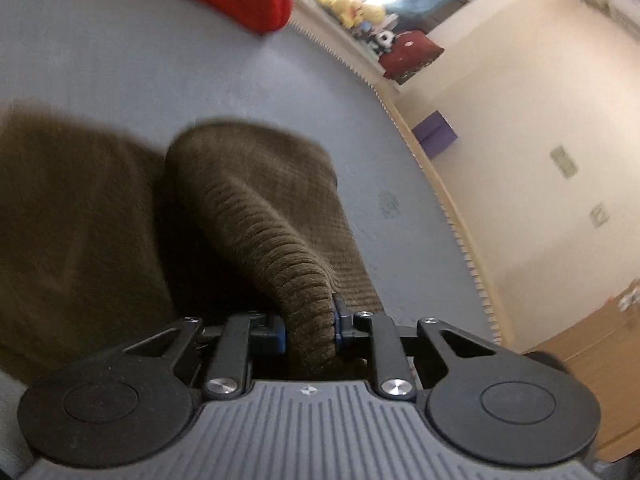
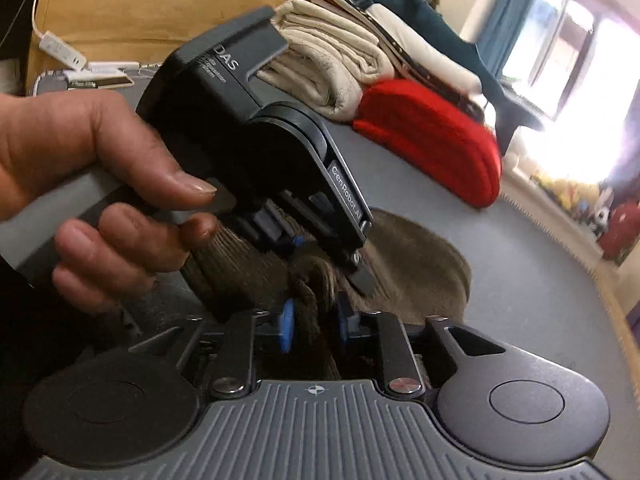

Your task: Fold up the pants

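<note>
Brown corduroy pants (image 1: pixel 248 208) lie on a grey-blue table (image 1: pixel 160 80). My left gripper (image 1: pixel 310 326) is shut on a bunched ribbed edge of the pants and lifts it off the table. In the right wrist view my right gripper (image 2: pixel 314 322) is shut on another fold of the pants (image 2: pixel 420 264), close beside the left gripper (image 2: pixel 304 248), which a hand holds just in front and also pinches the cloth. The rest of the pants lies flat beyond both grippers.
A red folded garment (image 2: pixel 432 140) and a stack of beige and white folded cloths (image 2: pixel 332 60) lie at the table's far side. A power strip (image 2: pixel 60 50) sits at the far left. The table edge (image 1: pixel 452 200) runs to the right, with floor beyond.
</note>
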`<state>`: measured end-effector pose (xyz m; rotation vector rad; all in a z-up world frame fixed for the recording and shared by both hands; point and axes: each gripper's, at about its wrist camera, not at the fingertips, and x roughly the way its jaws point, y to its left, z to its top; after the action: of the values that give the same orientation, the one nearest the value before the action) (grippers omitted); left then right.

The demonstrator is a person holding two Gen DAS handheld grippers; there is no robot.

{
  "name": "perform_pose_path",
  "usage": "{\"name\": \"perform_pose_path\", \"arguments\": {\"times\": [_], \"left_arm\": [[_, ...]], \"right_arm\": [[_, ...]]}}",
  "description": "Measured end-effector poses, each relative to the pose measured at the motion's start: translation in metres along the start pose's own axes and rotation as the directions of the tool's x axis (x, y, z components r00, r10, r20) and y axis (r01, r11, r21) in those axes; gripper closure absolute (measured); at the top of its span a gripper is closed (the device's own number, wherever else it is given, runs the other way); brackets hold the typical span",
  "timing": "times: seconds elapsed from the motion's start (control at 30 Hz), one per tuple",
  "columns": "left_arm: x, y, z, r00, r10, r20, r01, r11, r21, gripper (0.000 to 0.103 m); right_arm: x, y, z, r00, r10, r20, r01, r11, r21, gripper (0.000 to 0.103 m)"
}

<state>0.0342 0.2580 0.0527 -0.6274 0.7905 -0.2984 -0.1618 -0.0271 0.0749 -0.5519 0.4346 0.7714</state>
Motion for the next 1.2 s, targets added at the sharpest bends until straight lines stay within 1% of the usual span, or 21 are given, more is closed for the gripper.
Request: {"name": "perform_pose_path", "arguments": {"times": [0.07,0.1,0.13,0.2,0.23,0.3,0.37,0.43,0.5,0.57,0.6,0.63,0.7,0.73,0.8,0.87,0.97,1.0,1.07,1.1,1.2], "left_arm": [[-0.022,-0.006,0.014,0.998,0.037,0.052,-0.038,0.999,0.010,0.083],[-0.035,-0.002,0.023,0.996,0.051,0.074,-0.051,0.999,-0.008,0.083],[-0.050,0.001,0.031,0.994,0.062,0.091,-0.059,0.998,-0.030,0.083],[-0.081,0.019,0.045,0.990,0.090,0.107,-0.083,0.994,-0.069,0.083],[-0.094,0.028,0.047,0.989,0.101,0.108,-0.092,0.992,-0.083,0.083],[-0.118,0.048,0.050,0.979,0.166,0.117,-0.156,0.983,-0.093,0.082],[-0.136,0.072,0.052,0.964,0.241,0.110,-0.227,0.966,-0.124,0.078],[-0.150,0.100,0.050,0.944,0.315,0.095,-0.291,0.935,-0.200,0.073],[-0.159,0.120,0.048,0.921,0.382,0.077,-0.350,0.898,-0.266,0.060],[-0.170,0.133,0.046,0.923,0.379,0.070,-0.344,0.892,-0.294,0.031],[-0.169,0.135,0.045,0.928,0.364,0.076,-0.328,0.896,-0.299,0.023],[-0.167,0.135,0.046,0.932,0.355,0.077,-0.318,0.899,-0.302,0.010],[-0.165,0.139,0.044,0.930,0.359,0.074,-0.321,0.895,-0.310,0.010],[-0.157,0.142,0.050,0.933,0.354,0.071,-0.315,0.896,-0.314,0.010],[-0.145,0.147,0.056,0.946,0.320,0.046,-0.288,0.899,-0.330,0.010],[-0.118,0.158,0.061,0.955,0.298,0.005,-0.279,0.900,-0.336,0.008],[-0.091,0.175,0.063,0.955,0.289,-0.063,-0.294,0.903,-0.314,0.007],[-0.082,0.181,0.062,0.960,0.267,-0.085,-0.280,0.904,-0.324,0.007],[-0.065,0.196,0.057,0.967,0.225,-0.117,-0.253,0.900,-0.356,0.007],[-0.059,0.201,0.056,0.969,0.206,-0.135,-0.242,0.893,-0.380,0.007],[-0.050,0.200,0.058,0.971,0.207,-0.119,-0.237,0.901,-0.363,0.007]], "right_arm": [[-0.014,-0.005,0.003,0.999,0.029,0.034,-0.031,0.999,0.039,0.076],[-0.023,-0.011,0.007,0.996,0.060,0.069,-0.066,0.995,0.081,0.069],[-0.032,-0.016,0.008,0.991,0.080,0.102,-0.092,0.988,0.120,0.057],[-0.043,-0.031,0.010,0.982,0.094,0.167,-0.128,0.969,0.209,0.046],[-0.046,-0.040,0.010,0.979,0.090,0.181,-0.135,0.956,0.258,0.044],[-0.044,-0.054,0.007,0.984,0.078,0.161,-0.129,0.930,0.344,0.044],[-0.034,-0.066,-0.002,0.991,0.081,0.103,-0.118,0.895,0.431,0.044],[-0.019,-0.081,-0.009,0.993,0.112,0.046,-0.119,0.843,0.525,0.043],[-0.007,-0.089,-0.015,0.989,0.146,0.013,-0.126,0.798,0.590,0.038],[0.006,-0.094,-0.020,0.984,0.176,-0.008,-0.132,0.764,0.632,0.033],[0.014,-0.097,-0.021,0.982,0.187,-0.017,-0.131,0.749,0.649,0.029],[0.021,-0.100,-0.022,0.980,0.197,-0.028,-0.128,0.733,0.668,0.025],[0.040,-0.105,-0.025,0.973,0.227,-0.052,-0.122,0.688,0.716,0.025],[0.049,-0.106,-0.024,0.968,0.243,-0.060,-0.120,0.661,0.740,0.024],[0.070,-0.110,-0.025,0.958,0.279,-0.066,-0.119,0.595,0.795,0.023],[0.091,-0.112,-0.025,0.941,0.334,-0.057,-0.135,0.524,0.841,0.023],[0.123,-0.110,-0.025,0.909,0.413,-0.058,-0.142,0.436,0.889,0.022],[0.130,-0.110,-0.024,0.902,0.429,-0.052,-0.147,0.418,0.897,0.022],[0.143,-0.107,-0.023,0.887,0.460,-0.037,-0.162,0.385,0.908,0.015],[0.148,-0.105,-0.022,0.885,0.464,-0.041,-0.160,0.385,0.909,0.011],[0.163,-0.101,-0.021,0.881,0.468,-0.071,-0.149,0.417,0.897,0.009]]}}
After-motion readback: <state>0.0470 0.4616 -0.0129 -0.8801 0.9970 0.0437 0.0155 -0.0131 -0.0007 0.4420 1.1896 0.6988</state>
